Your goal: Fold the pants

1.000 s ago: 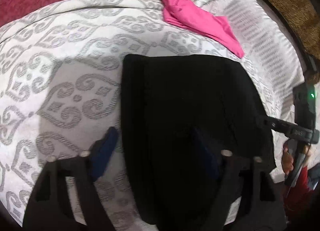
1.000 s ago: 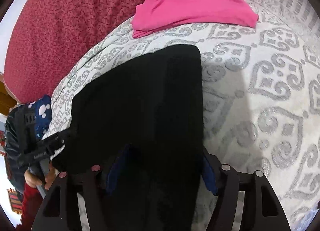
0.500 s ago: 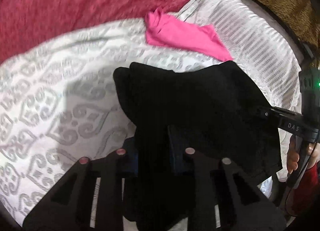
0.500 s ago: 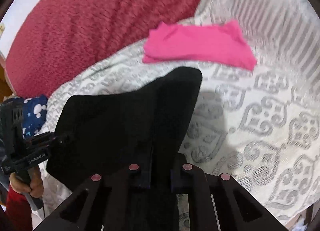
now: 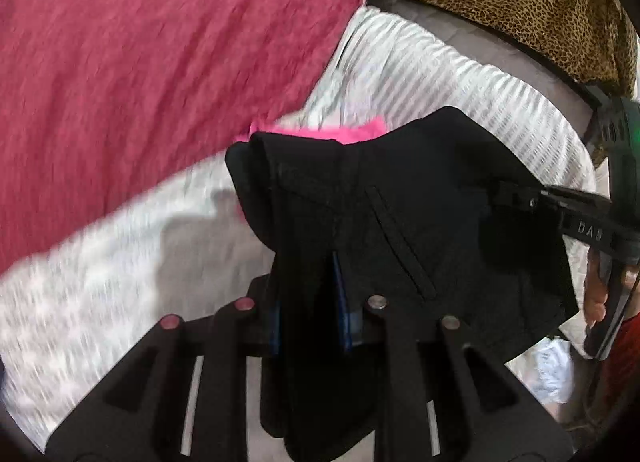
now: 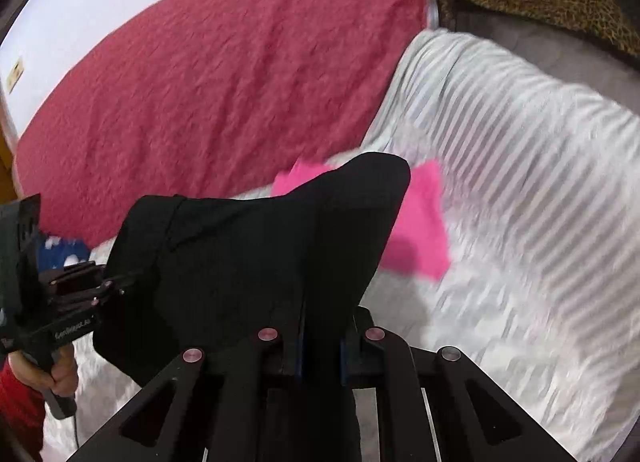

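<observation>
We had both tongs, left and right, pinching one black pants; one pink garment lay on the bed.

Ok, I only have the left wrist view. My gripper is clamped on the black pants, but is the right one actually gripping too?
Observer: Yes. The right gripper is shut on the black pants, fabric pinched between its fingers.
Operator: And what is beside the pants on the far right? I can barely see any pink.
Observer: The pink garment lies flat on the white patterned bedspread, half hidden behind the lifted pants.
Operator: Anything near my left gripper's side?
Observer: A blue cloth with white spots sits just behind the left gripper.
</observation>
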The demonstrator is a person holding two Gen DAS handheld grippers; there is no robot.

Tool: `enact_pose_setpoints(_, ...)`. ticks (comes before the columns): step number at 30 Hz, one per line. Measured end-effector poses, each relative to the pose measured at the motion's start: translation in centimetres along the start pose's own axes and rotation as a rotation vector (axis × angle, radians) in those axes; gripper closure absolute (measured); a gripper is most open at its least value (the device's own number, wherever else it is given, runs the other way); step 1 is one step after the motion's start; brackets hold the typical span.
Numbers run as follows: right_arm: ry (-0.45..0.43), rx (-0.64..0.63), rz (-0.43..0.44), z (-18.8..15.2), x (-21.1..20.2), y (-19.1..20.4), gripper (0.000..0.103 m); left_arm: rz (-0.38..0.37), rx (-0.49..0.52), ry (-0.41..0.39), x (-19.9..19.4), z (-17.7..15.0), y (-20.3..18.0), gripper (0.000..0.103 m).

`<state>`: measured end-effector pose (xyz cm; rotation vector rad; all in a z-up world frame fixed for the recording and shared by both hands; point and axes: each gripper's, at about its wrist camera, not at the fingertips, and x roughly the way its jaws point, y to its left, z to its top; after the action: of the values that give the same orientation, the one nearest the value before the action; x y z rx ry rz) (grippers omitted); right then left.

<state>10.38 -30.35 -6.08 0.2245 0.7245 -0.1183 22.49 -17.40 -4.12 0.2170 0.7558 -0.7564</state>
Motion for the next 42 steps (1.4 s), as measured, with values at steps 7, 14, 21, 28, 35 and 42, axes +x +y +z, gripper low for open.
enact_pose_setpoints(7, -0.005, 0.034, -0.122, 8.5, 8.5, -5.2, 0.074, 0.248, 0.075, -0.06, 9.5, 8.1, 0.1, 0.042)
enact_pose_setpoints(14, 0.119, 0.014, -0.312, 3.9, 11.6, -7.4, 0.063, 0.275, -0.015, 0.085, 14.5, 4.5, 2.5, 0.04)
enact_pose_setpoints(21, 0.1, -0.002, -0.289, -3.0, 3.1, -3.1, 0.061, 0.221, 0.04, 0.065, 6.9, 1.0, -1.3, 0.04)
enact_pose_setpoints(28, -0.034, 0.033, -0.255, -6.3, -6.4, 2.0, 0.045, 0.183, 0.039, -0.033, -3.8, -3.1, -6.7, 0.022)
enact_pose_setpoints(35, -0.092, 0.04, -0.239, -8.5, -14.1, 4.9, 0.038, 0.203, 0.026, -0.074, -11.3, -5.4, -9.6, 0.022)
enact_pose_setpoints(42, -0.139, 0.046, -0.211, -10.7, -19.7, 7.5, 0.036, 0.199, 0.036, -0.15, -17.4, -6.8, -11.9, 0.022)
